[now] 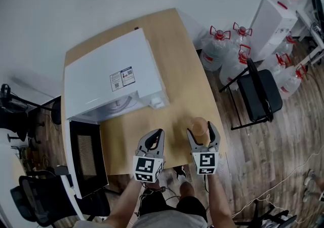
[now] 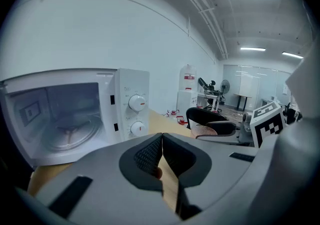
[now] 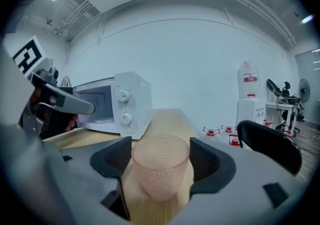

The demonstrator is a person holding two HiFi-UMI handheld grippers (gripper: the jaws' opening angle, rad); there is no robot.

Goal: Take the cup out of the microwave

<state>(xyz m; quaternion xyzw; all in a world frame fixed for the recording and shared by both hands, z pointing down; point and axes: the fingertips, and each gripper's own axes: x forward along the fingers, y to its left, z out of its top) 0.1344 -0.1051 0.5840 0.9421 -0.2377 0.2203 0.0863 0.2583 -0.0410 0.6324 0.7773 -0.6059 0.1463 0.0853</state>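
Since the cup (image 3: 161,166) is already out of the microwave (image 1: 109,77), the step in hand looks like setting it down on the bench (image 1: 177,54). The right gripper (image 1: 201,130) is grasping the cup, with a pad against each side, over the near right part of the bench and well apart from the microwave's open door (image 1: 86,158). I cannot tell whether the cup's base touches the wood. To do this well, keep the cup upright and lower it straight until the base sits flat. Then part the jaws evenly so neither pad drags the thin wall sideways, and draw back along the jaw line. The left gripper (image 2: 162,139) is clenched on nothing and should stay clear of the cup.
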